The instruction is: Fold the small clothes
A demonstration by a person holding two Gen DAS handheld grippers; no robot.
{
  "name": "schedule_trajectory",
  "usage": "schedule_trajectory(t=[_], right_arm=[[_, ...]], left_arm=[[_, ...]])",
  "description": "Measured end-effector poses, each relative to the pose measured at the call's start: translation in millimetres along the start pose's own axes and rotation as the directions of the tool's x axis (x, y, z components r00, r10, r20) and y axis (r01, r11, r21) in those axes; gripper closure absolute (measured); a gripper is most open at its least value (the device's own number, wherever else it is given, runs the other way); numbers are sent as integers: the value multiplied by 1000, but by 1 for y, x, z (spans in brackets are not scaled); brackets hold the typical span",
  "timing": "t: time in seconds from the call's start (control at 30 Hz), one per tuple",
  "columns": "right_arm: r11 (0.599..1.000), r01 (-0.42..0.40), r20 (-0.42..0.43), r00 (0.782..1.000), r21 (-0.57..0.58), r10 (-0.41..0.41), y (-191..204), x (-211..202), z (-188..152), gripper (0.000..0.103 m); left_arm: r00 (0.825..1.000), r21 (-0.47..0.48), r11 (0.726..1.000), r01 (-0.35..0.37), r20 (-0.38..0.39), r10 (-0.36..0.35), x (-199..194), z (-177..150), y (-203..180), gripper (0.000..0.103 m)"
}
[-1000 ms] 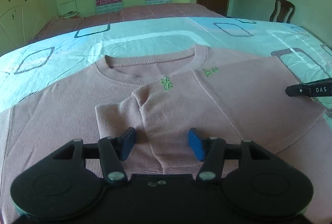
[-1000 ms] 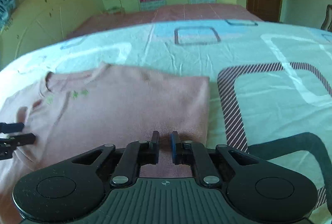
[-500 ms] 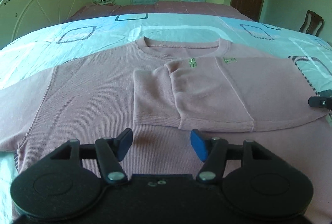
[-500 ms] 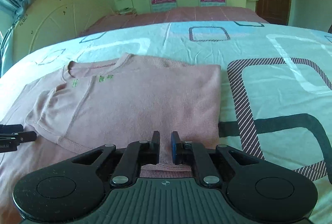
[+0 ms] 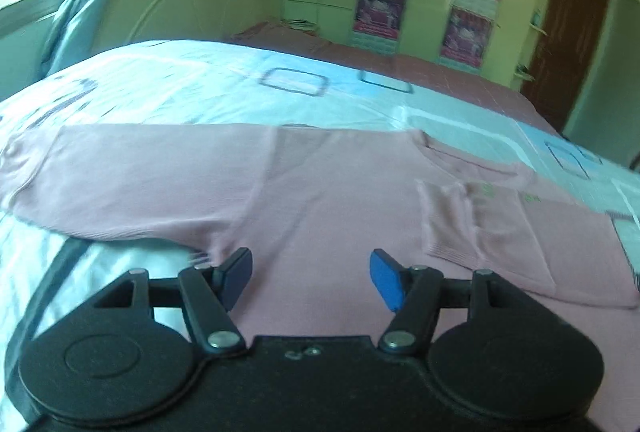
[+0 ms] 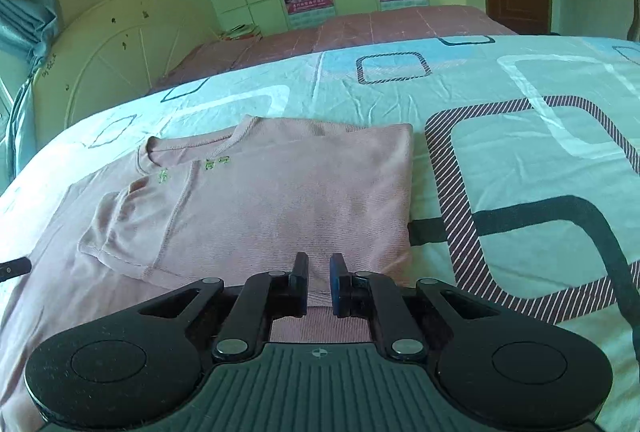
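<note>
My left gripper (image 5: 310, 274) released above the pink sweater (image 5: 340, 200), my right gripper (image 6: 319, 282) nearly clenched, jaws slightly apart over its hem, on the bed (image 6: 520, 104).

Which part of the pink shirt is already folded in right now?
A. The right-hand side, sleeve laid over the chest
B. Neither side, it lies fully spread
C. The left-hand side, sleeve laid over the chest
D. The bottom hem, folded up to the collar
A: on the pink shirt the right side's sleeve lies across the chest, while the left sleeve is spread flat on the bedsheet.
</note>
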State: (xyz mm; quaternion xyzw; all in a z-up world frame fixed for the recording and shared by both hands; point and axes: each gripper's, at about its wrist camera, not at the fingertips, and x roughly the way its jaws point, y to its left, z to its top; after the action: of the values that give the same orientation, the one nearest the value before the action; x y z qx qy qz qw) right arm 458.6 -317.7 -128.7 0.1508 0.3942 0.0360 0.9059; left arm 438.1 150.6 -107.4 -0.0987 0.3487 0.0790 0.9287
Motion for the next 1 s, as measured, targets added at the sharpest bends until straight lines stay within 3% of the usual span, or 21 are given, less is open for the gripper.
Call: schedule_trajectory(t=[0.07,0.13,0.17,0.2,0.23,0.27,0.4,0.47,0.53,0.57,0.6,0.67,0.77,0.9,1.0], right_arm=[[998,24,-8,1000,55,-24,4,-2,-4,94],[995,56,-21,998,83,-55,13,-1,-8,93],[993,88,-21,996,81,-86,20,0,-10,84],[990,117,-14,993,75,-116,29,1,-13,66],[987,144,9,989,73,-145,38,0,-14,25],[986,153,38,987,69,-156,47,0,-16,18],[984,163,42,985,77,-167,83,7,-11,21],[983,165,39,985,79,-168,98,9,-7,34],[983,174,46,983,65,-177,112,10,-3,38],[983,175,48,983,59,-178,117,11,-1,43],[983,175,49,983,60,-178,120,11,0,44],[981,183,57,981,67,-187,124,11,4,44],[979,183,68,979,91,-190,124,9,5,44],[977,176,75,980,119,-186,118,5,2,44],[975,165,82,981,148,-179,110,0,-1,44]], left_arm=[[999,-138,990,-31,7,33,-1,4,62,61],[994,-264,959,-101,4,106,-3,8,126,61],[990,-328,935,-134,5,144,-3,10,161,60],[987,-383,912,-147,5,161,-4,11,189,59],[985,-443,884,-151,8,173,-5,12,218,59],[984,-491,858,-149,14,179,-4,13,242,59],[986,-616,784,-83,61,152,10,24,305,62],[987,-647,760,-55,81,140,20,31,320,66],[987,-668,743,-40,90,134,28,35,328,76],[987,-671,741,-41,88,134,33,37,330,89],[988,-669,742,-48,79,135,37,40,331,98],[987,-663,747,-48,85,139,43,44,329,99],[981,-581,814,-11,153,122,38,61,303,99],[974,-386,913,130,222,-44,36,97,223,99],[956,-228,940,255,205,-210,36,111,137,99]])
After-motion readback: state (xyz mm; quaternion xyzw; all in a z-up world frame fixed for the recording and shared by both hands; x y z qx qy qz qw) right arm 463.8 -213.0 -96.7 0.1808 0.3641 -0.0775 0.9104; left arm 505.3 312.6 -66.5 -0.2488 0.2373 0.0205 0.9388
